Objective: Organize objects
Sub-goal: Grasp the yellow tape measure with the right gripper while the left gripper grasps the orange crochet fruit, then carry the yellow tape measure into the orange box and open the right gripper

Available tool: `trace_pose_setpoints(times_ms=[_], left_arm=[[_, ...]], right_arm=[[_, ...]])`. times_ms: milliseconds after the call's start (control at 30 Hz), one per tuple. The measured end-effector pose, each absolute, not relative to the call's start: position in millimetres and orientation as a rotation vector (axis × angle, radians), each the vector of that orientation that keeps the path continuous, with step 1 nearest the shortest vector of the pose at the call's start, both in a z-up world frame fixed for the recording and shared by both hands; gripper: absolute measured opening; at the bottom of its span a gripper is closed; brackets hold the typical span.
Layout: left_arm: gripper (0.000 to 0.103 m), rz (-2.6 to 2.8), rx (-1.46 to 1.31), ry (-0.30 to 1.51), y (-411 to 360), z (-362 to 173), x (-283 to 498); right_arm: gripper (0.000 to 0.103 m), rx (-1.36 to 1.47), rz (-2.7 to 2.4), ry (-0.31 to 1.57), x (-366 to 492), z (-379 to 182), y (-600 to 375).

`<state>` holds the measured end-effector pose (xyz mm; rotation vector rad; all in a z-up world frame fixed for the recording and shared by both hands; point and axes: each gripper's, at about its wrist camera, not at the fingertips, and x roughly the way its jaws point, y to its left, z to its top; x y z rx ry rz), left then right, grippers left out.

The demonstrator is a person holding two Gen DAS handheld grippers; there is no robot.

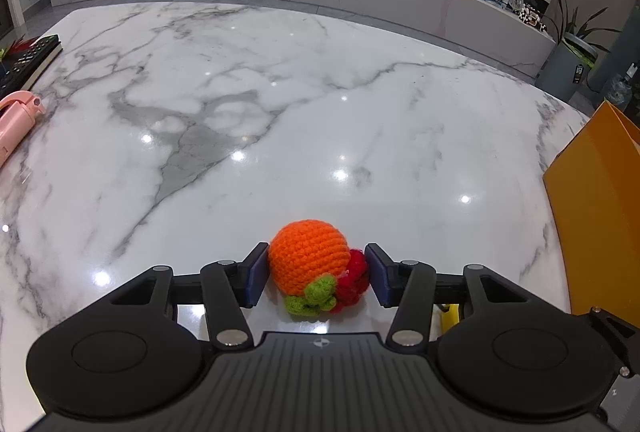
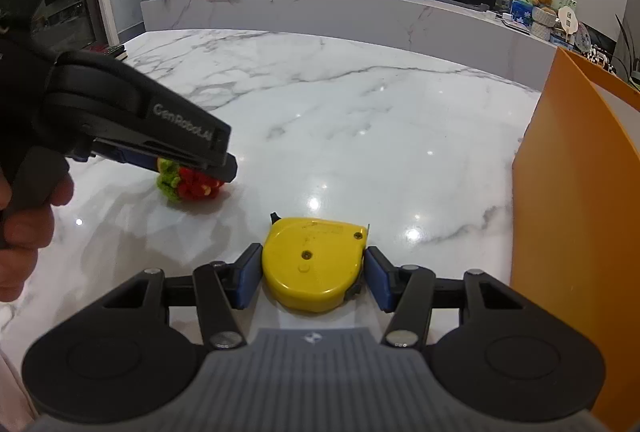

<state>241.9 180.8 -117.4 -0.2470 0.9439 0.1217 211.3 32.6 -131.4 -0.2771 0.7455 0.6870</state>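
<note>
The white marble table (image 1: 280, 103) fills both views, glossy and veined. At its right edge stands the orange bag (image 2: 576, 191), upright, its mouth open at the top. On the far left edge lie a pink gadget (image 1: 16, 123) and a dark remote-like slab (image 1: 28, 59) (too far off to name with certainty).

Now the left gripper (image 1: 316, 274), roughly half open, straddles the crocheted orange (image 1: 308, 256), which rests on the marble with its green leaves and red knot turned toward the camera. The left pad sits against the orange wool, the right pad just meets the red knot; whether they truly squeeze it cannot be told. From the right wrist view, a hand (image 2: 24, 228) grips that tool's handle.

Over on the right gripper (image 2: 314, 274), jaws about halfway, pads on both flanks of the yellow tape measure (image 2: 314, 264), which lies flat on the table near the bag.
</note>
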Motion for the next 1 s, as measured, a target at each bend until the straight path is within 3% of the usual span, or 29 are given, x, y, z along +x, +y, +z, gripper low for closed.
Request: trace_pose_setpoints(times_ms=[433, 767, 1000], left_arm=[[0.057, 0.004, -0.293, 0.883, 166.7, -72.1, 195.3], [0.057, -0.168, -0.184, 0.744, 112.3, 8.4, 176.4], [0.057, -0.332, -0.086, 0.703, 48.4, 32.2, 182.8]], right_arm=[[0.057, -0.292, 0.708, 0.667, 174.9, -84.1, 16.4], [0.056, -0.190, 0.733, 0.557, 152.5, -8.4, -41.2], [0.057, -0.154, 0.677, 0.581, 171.2, 29.9, -109.8]])
